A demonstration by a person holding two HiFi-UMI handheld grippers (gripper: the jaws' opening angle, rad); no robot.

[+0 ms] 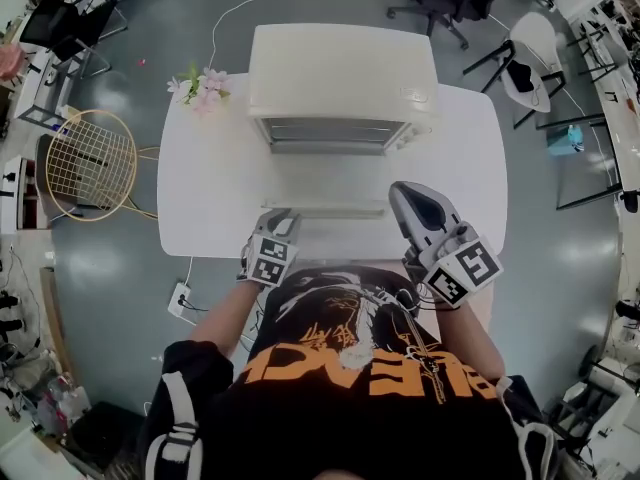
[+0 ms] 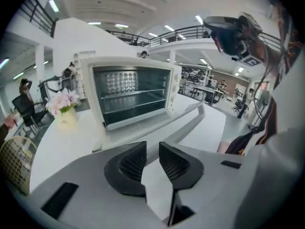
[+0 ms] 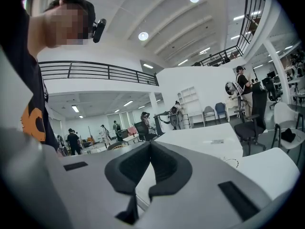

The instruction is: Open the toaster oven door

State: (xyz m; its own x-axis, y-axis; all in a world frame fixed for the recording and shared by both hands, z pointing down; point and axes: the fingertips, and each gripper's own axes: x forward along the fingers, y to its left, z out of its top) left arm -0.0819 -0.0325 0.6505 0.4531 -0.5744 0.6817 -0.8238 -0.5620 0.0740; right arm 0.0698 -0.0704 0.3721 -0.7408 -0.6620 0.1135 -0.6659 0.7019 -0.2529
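White table, toaster oven mid-top, door already flat open. Left gripper jaws slightly apart, closing, handle just ahead, unclamped. Right gripper pinched together, empty. We judged clean straight-back withdrawal best, without nudging door.

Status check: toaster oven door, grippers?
Left gripper jaws closing, door handle end in the gap, pads off it. Right gripper shut, empty. Toaster oven door down, open. Nothing blocking.

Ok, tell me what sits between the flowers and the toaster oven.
Nothing but bare white table lies between the flowers and the toaster oven; the head view shows it best.
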